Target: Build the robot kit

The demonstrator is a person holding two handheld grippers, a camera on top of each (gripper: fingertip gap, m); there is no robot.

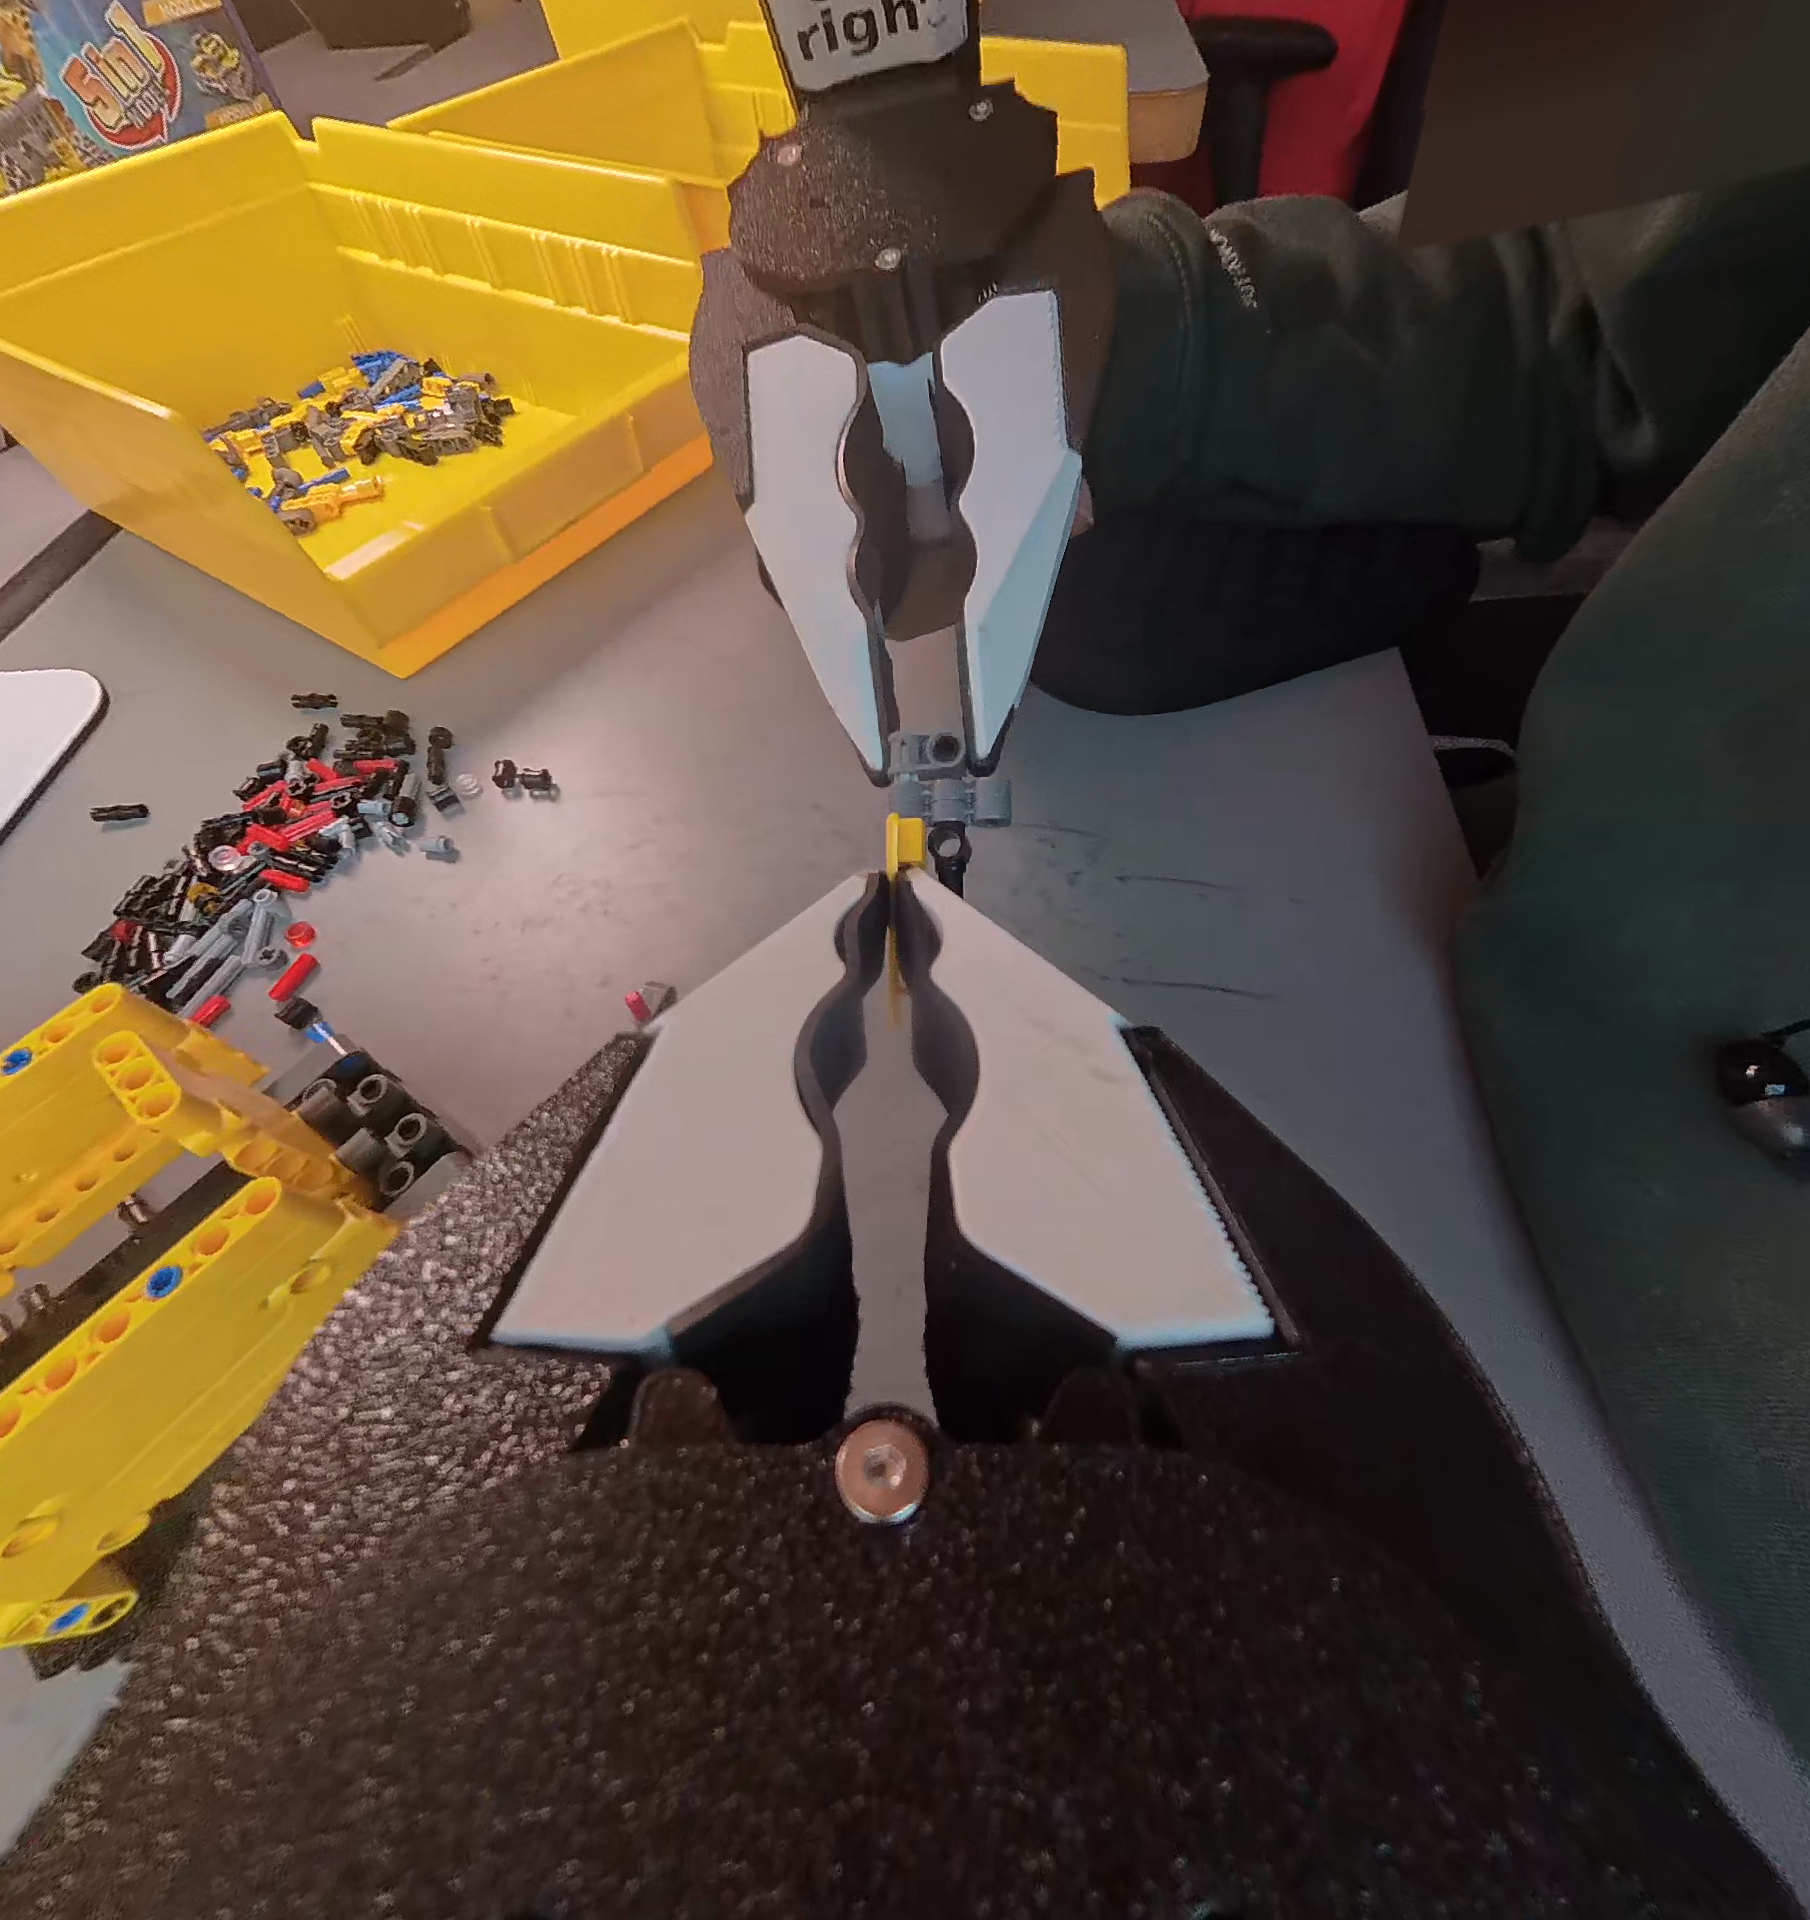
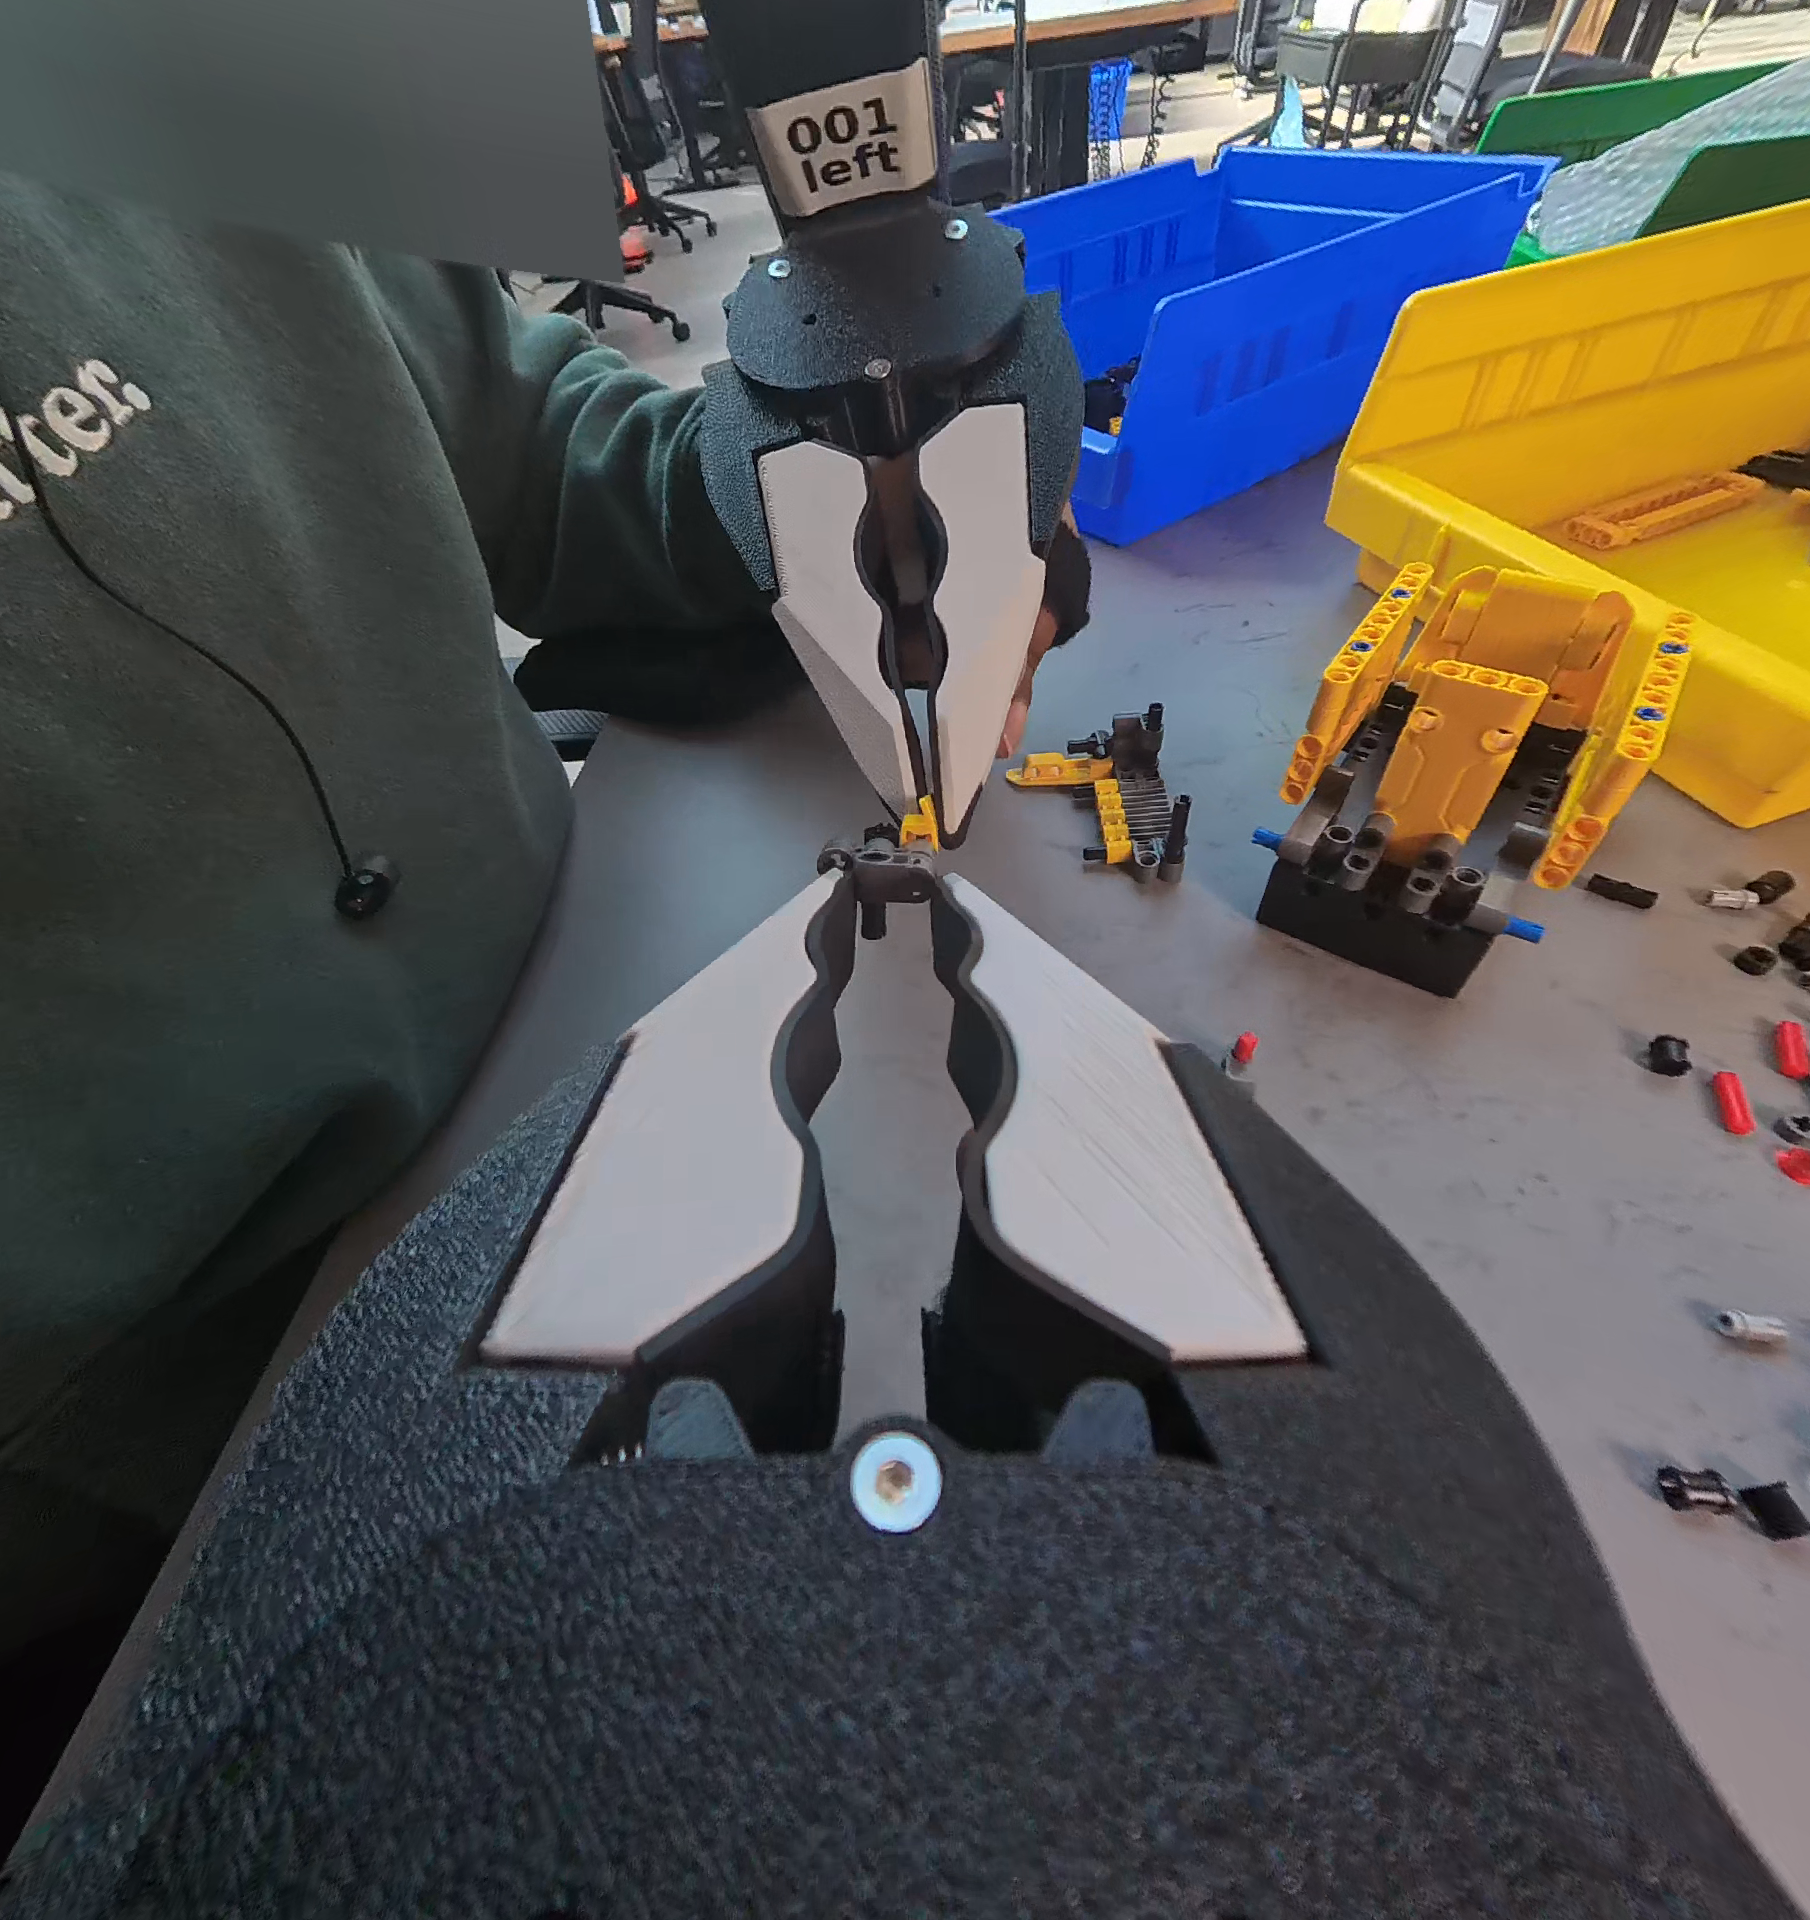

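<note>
Yellow piece (image 1: 897,904) lengthwise in left gripper (image 1: 896,883), grey connector (image 2: 885,868) crosswise in right gripper (image 2: 888,883)

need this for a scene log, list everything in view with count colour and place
yellow piece: one, in the left gripper's tips
grey connector piece: one, dark grey, in the right gripper's tips, against the yellow piece
yellow model: one, yellow and black, on the grey table
small subassembly: one, yellow and grey, on the table
loose parts: many, black, red, grey, scattered
yellow bins: several, at the back
blue bin: one, at the back
left gripper: shut
right gripper: shut
</note>
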